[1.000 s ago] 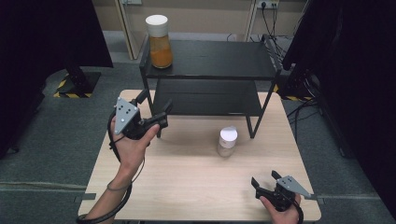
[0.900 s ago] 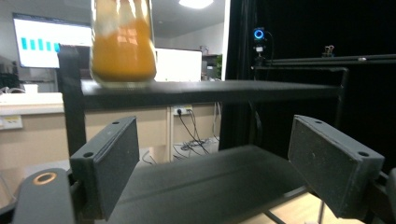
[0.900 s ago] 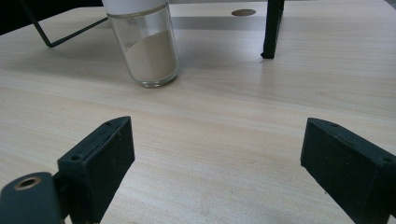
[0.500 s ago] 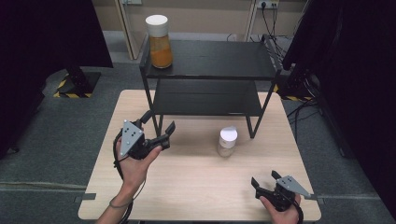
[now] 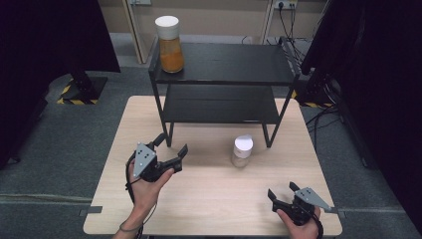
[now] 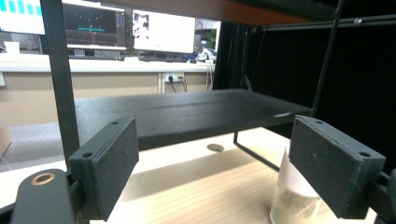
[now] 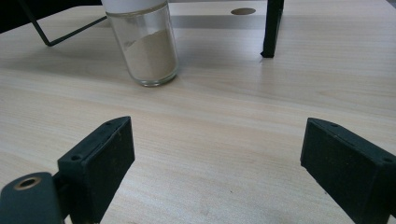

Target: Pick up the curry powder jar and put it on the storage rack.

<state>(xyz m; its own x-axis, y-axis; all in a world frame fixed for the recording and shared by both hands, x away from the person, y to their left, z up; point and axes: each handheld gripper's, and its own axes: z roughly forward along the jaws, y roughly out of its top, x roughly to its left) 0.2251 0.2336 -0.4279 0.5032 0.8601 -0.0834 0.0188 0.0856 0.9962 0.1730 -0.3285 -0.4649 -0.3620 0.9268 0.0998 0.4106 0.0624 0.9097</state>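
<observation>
Broadly, the wooden table carried a black two-tier rack at its far half, and everything else sat in relation to that rack. On the rack's top shelf, at its left end, stood a tall jar of orange contents with a white lid. Just in front of the rack, near its front right leg, the small white-lidded jar of pale powder stood upright on the table, its long axis vertical. The left gripper hovered in front of the rack's front left leg, jaws spread wide and empty, aimed toward the rack, with the small jar lying off to its right. The right gripper rested farther from the rack at the table's near edge, jaws likewise spread and empty. By my judgement the left one was slightly nearer the jar.
</observation>
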